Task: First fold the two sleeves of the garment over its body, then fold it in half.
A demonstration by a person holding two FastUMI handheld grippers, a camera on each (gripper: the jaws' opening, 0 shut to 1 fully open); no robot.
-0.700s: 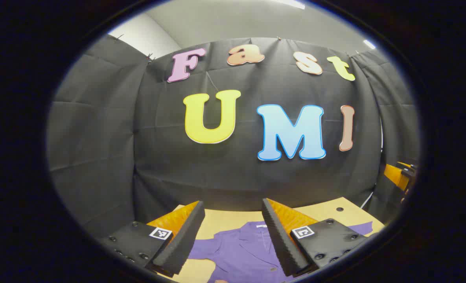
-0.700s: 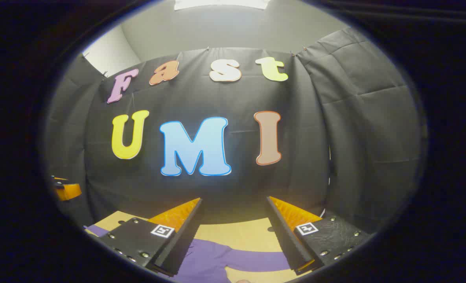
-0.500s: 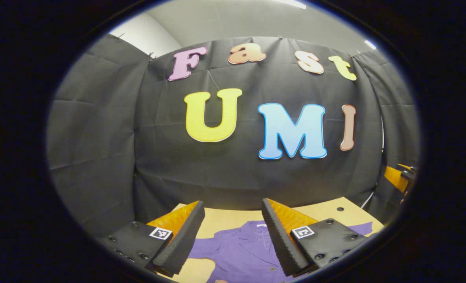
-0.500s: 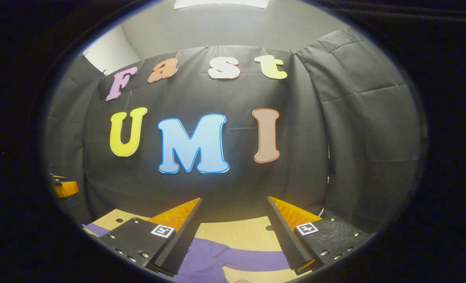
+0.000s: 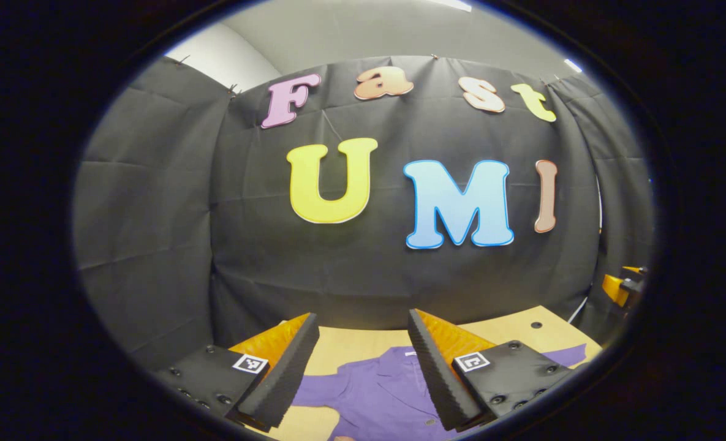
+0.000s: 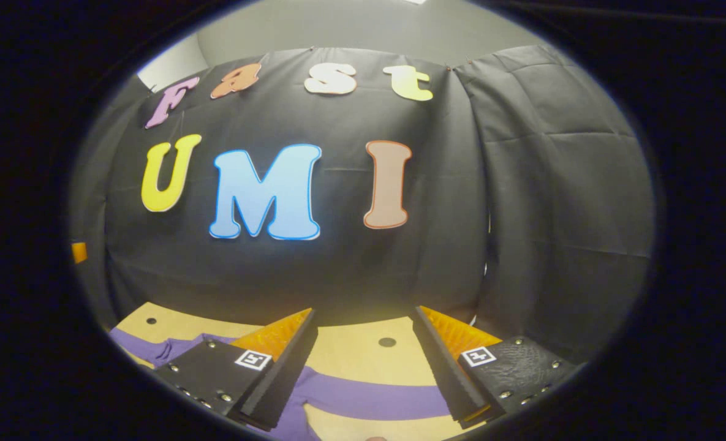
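- Left gripper view: left gripper [image 5: 363, 343] is wide open, empty, above a purple shirt [image 5: 381, 392] lying flat on the table [image 5: 344, 343].
- Right gripper view: right gripper [image 6: 363, 343] is wide open, empty — a sleeve [image 6: 369, 401] lies spread between its fingers.

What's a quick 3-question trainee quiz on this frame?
1. True or false: the left claw is shut on the purple shirt.
2. In the right gripper view, the sleeve in front of the right claw lies: A) folded over the body, B) stretched out flat on the table, C) hanging off the edge.
3. Fill in: both claws are held ___ the garment, not touching it.

Key: 1 false; 2 B; 3 above.
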